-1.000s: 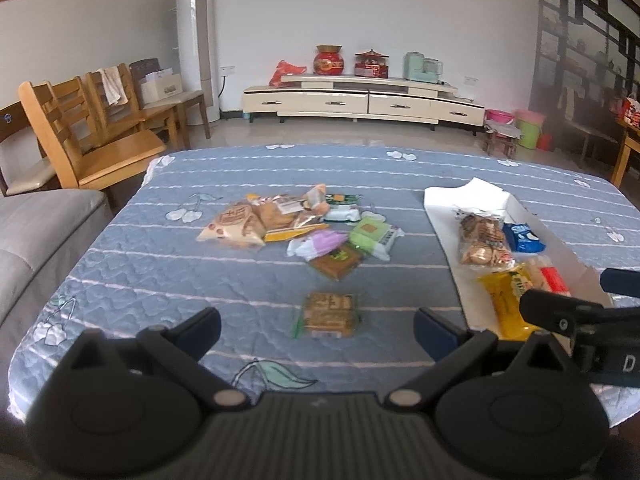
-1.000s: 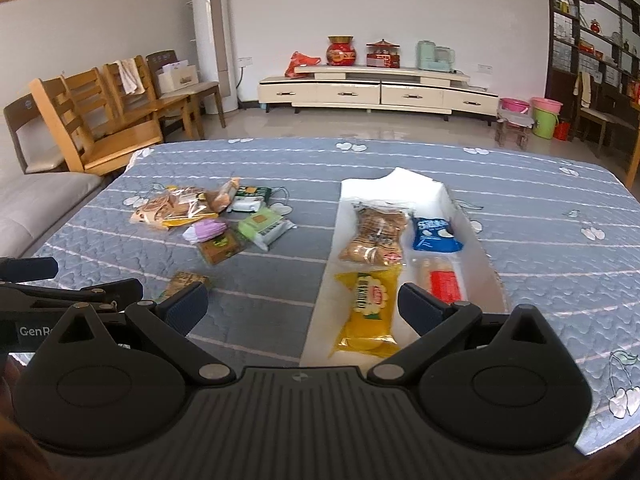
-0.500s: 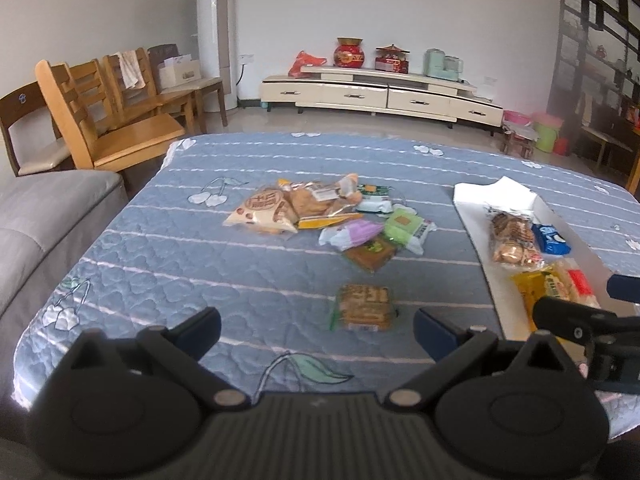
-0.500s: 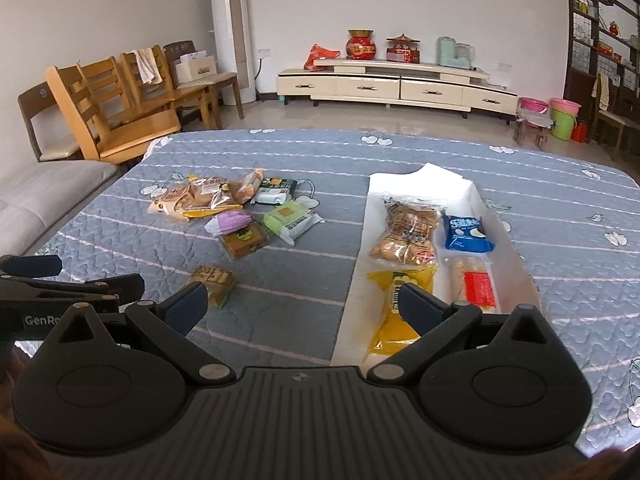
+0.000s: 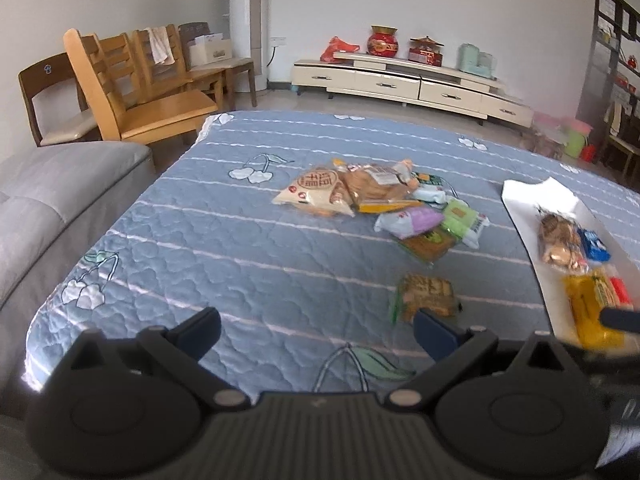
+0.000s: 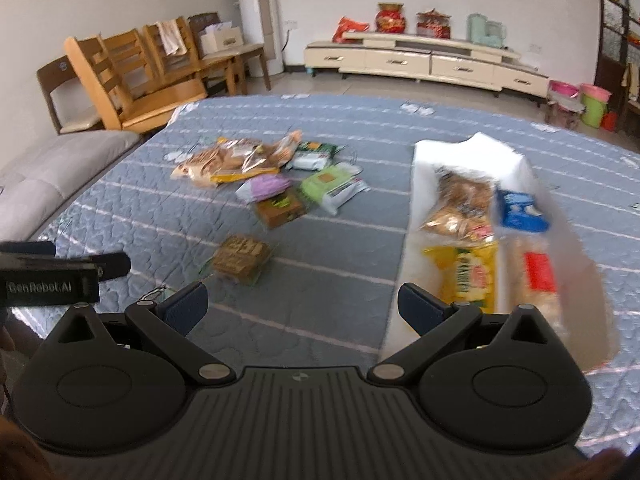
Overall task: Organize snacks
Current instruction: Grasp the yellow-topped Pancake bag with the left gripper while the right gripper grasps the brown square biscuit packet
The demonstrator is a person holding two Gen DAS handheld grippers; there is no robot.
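A pile of snack packets (image 5: 380, 200) (image 6: 272, 176) lies mid-table on the blue quilted cloth. One brown cracker packet (image 5: 426, 296) (image 6: 240, 258) lies apart, nearer me. A white tray (image 5: 532, 196) (image 6: 472, 152) on the right holds a brown cookie bag (image 6: 460, 204), a blue packet (image 6: 520, 210), a yellow packet (image 6: 468, 276) and a red-and-white packet (image 6: 538, 276). My left gripper (image 5: 316, 332) is open and empty, its right finger just short of the cracker packet. My right gripper (image 6: 302, 306) is open and empty, between the cracker packet and the tray.
Wooden chairs (image 5: 132, 92) and a grey sofa (image 5: 52, 200) stand left of the table. A white TV cabinet (image 5: 404, 80) lines the far wall. The left gripper's side shows at the left edge of the right wrist view (image 6: 52, 276).
Both views have swung left: pile and tray sit further right in the frames. The cracker packet now lies close to my left gripper's right finger. Both grippers stay open.
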